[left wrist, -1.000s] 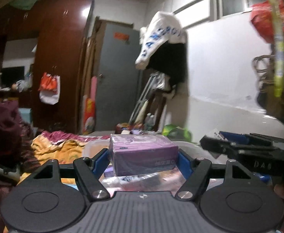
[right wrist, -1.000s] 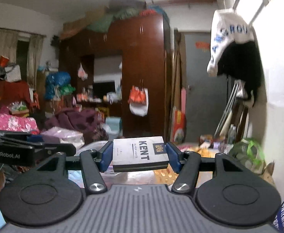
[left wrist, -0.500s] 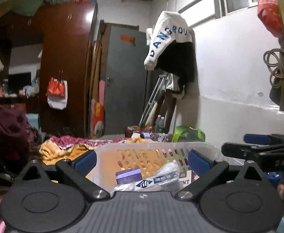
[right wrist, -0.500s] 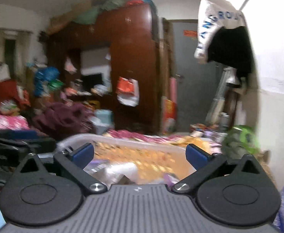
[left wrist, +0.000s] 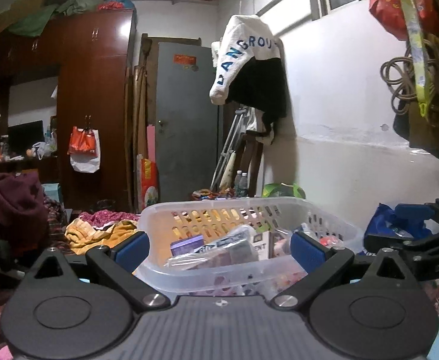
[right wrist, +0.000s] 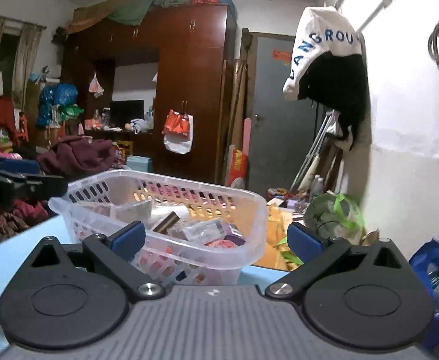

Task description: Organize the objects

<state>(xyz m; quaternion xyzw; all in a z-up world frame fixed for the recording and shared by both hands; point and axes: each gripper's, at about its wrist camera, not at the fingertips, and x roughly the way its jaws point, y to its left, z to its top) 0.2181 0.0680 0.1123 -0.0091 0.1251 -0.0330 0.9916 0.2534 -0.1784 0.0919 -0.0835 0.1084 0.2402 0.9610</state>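
Both grippers, left gripper (left wrist: 218,247) and right gripper (right wrist: 216,240), are spread wide with nothing held. A translucent basket (right wrist: 249,207) of small boxes and packets is set near the blue table's (right wrist: 6,255) far edge. Light, flexible and slick plastic is judged; its stiffer rim is best gripped.

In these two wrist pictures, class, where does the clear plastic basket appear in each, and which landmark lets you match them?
Left wrist view: the clear plastic basket sits at lower centre, between the open blue pads.
Right wrist view: the basket lies lower left of centre, reaching past the left pad.
Shared landmark: the white lettered garment hanging on the wall.
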